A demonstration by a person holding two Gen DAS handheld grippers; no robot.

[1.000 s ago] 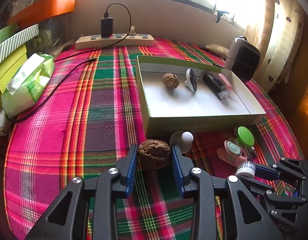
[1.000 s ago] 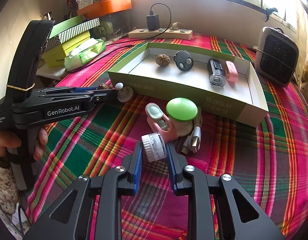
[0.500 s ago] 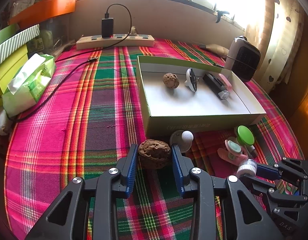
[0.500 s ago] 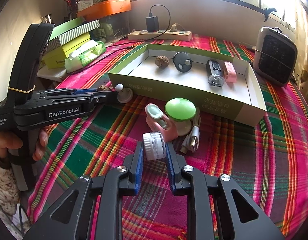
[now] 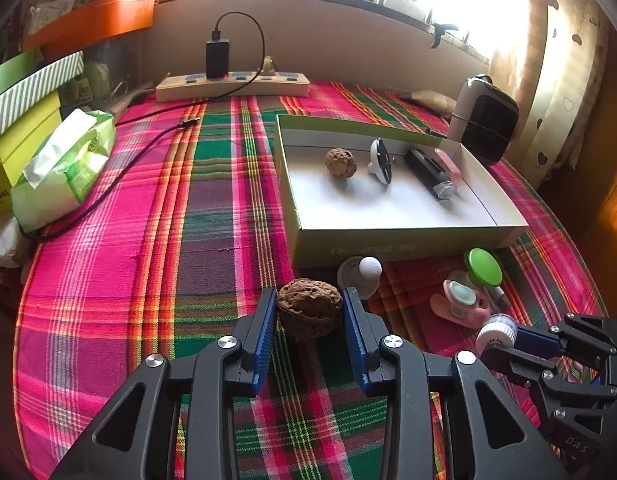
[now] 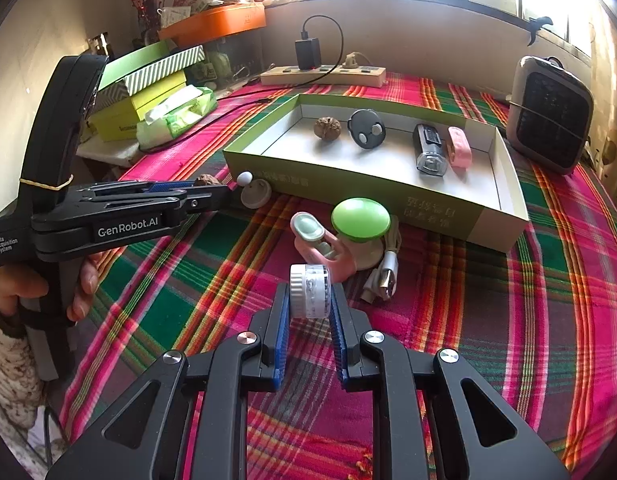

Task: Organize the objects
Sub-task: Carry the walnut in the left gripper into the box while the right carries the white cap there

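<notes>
My left gripper (image 5: 309, 309) is shut on a brown walnut (image 5: 309, 307) just above the plaid cloth, short of the green box (image 5: 388, 242). My right gripper (image 6: 309, 296) is shut on a small clear jar with a white lid (image 6: 309, 291); it also shows in the left wrist view (image 5: 495, 330). The box holds a second walnut (image 5: 340, 163), a round black-and-white fob (image 6: 366, 129), a black light (image 6: 427, 150) and a pink case (image 6: 459, 147). A white knob piece (image 5: 362, 274), a pink clip (image 6: 316, 242), a green cap (image 6: 360, 218) and a USB cable (image 6: 384, 276) lie in front of the box.
A small heater (image 6: 550, 114) stands at the box's far right. A power strip (image 5: 232, 84) with a black charger and cable runs along the back wall. A tissue pack (image 5: 64, 164) and stacked boxes (image 5: 24, 104) sit at the left edge.
The right gripper has lifted the jar slightly. The left gripper and its walnut have hardly moved.
</notes>
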